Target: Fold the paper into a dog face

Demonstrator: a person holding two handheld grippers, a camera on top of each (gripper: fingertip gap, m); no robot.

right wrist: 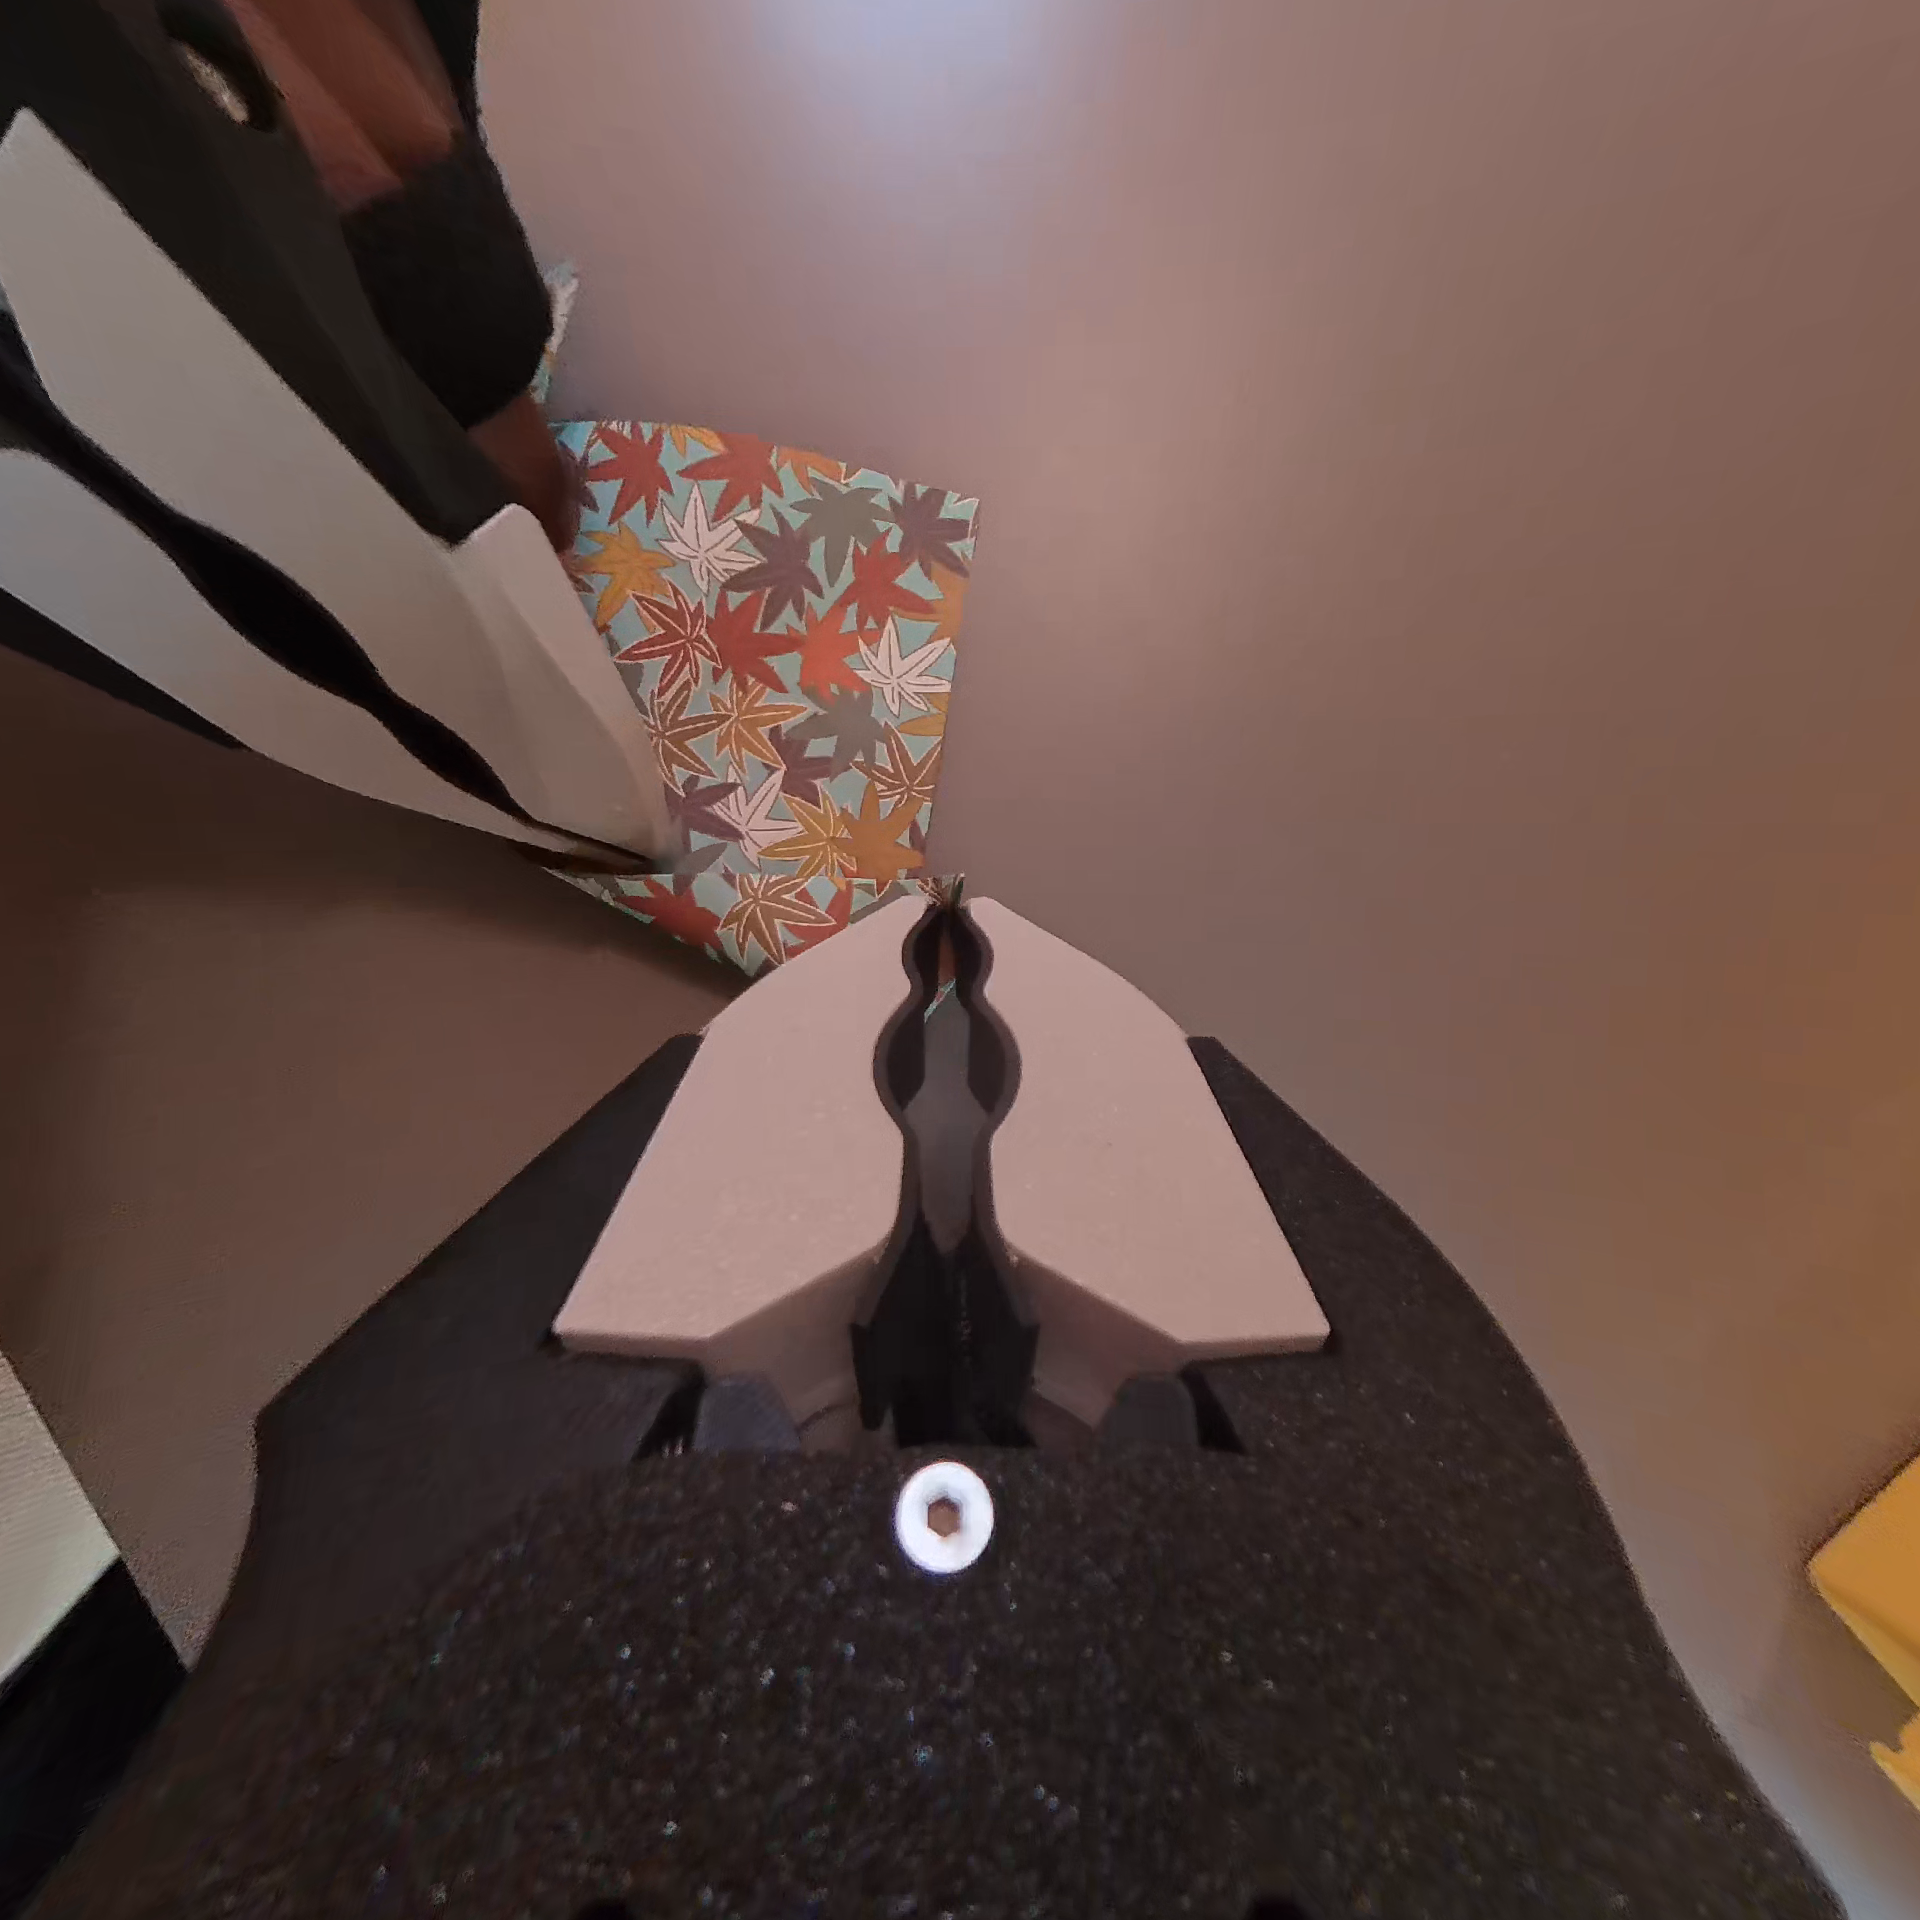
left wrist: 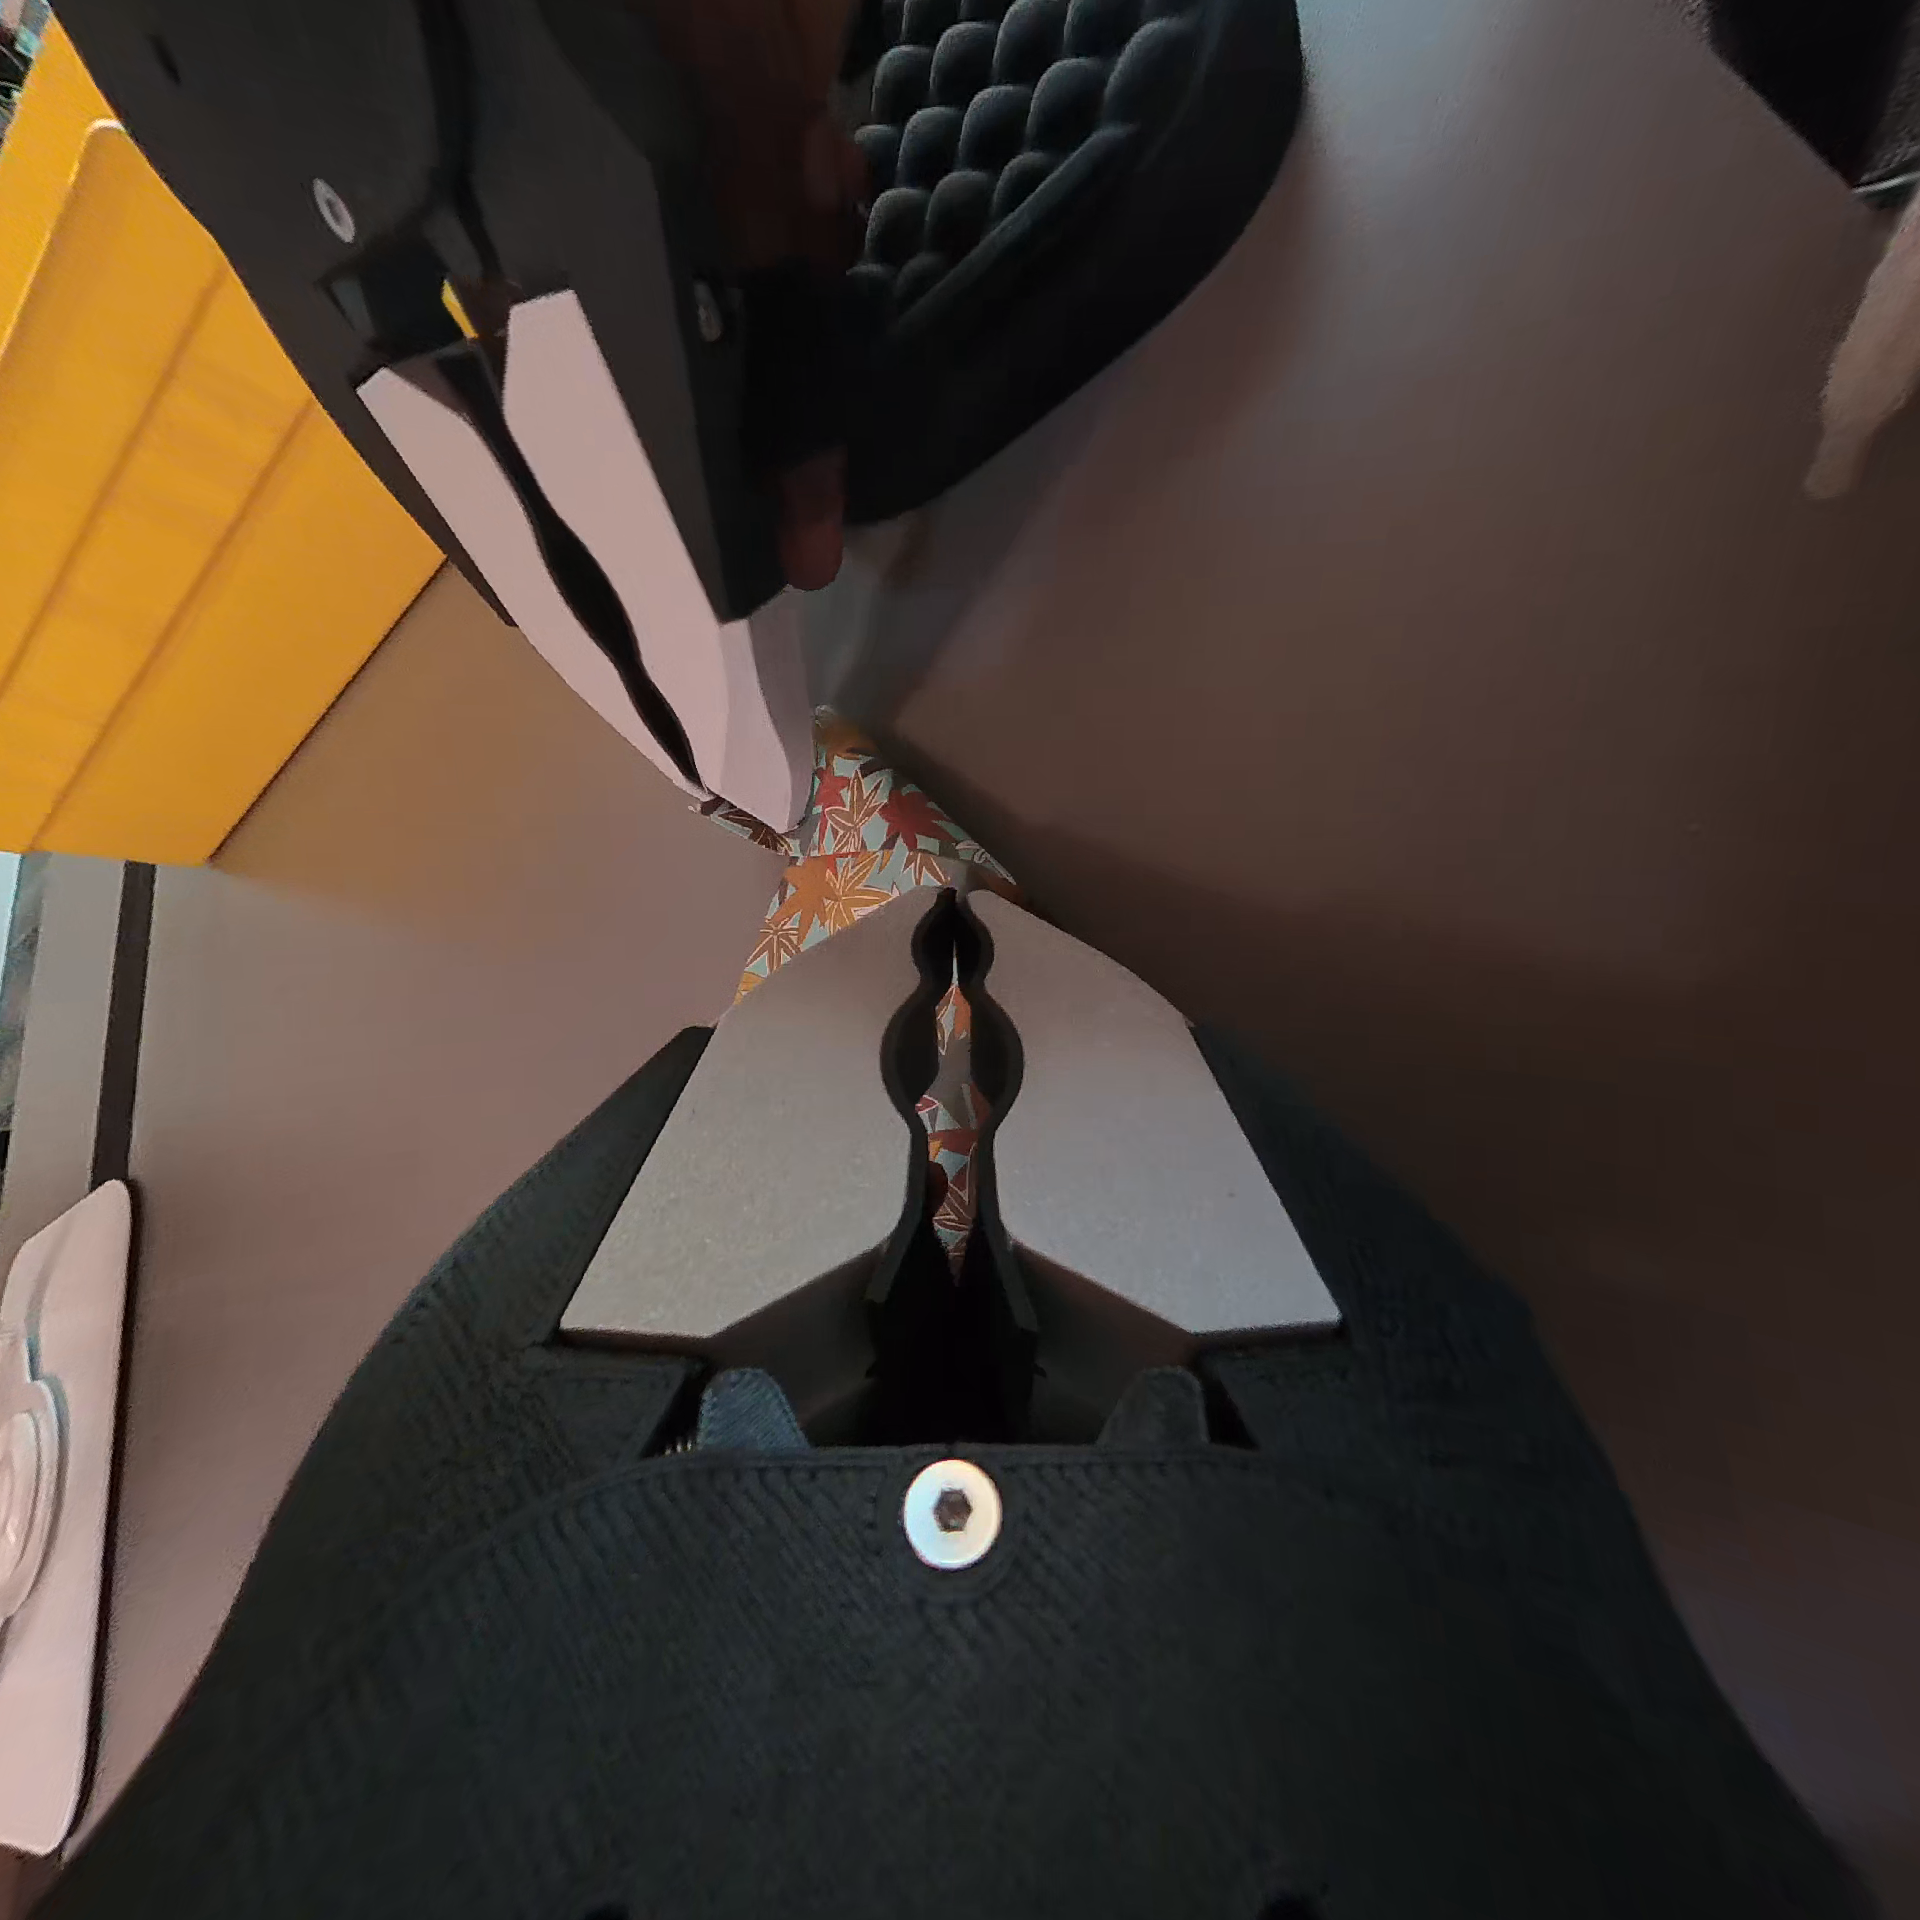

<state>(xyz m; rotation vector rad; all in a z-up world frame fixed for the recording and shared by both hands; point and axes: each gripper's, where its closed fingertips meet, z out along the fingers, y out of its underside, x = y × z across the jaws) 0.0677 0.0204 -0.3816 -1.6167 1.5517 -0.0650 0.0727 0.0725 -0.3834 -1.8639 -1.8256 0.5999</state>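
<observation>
Left wrist view: leaf-print paper (left wrist: pixel 868 831) lifted off the brown counter (left wrist: pixel 1455 727), part-folded, no dog face yet; left hand-held gripper (left wrist: pixel 951 909) pinched closed on its near edge, right hand-held gripper (left wrist: pixel 743 800) nipping the far corner.

Right wrist view: paper stands as a flap; right hand-held gripper closed on one corner; ears and snout folds, by my judgement, remain.

paper (left wrist: pixel 868 831) mostly hidden behind both claws, yellow box (left wrist: pixel 156 499) cut off at edge
</observation>
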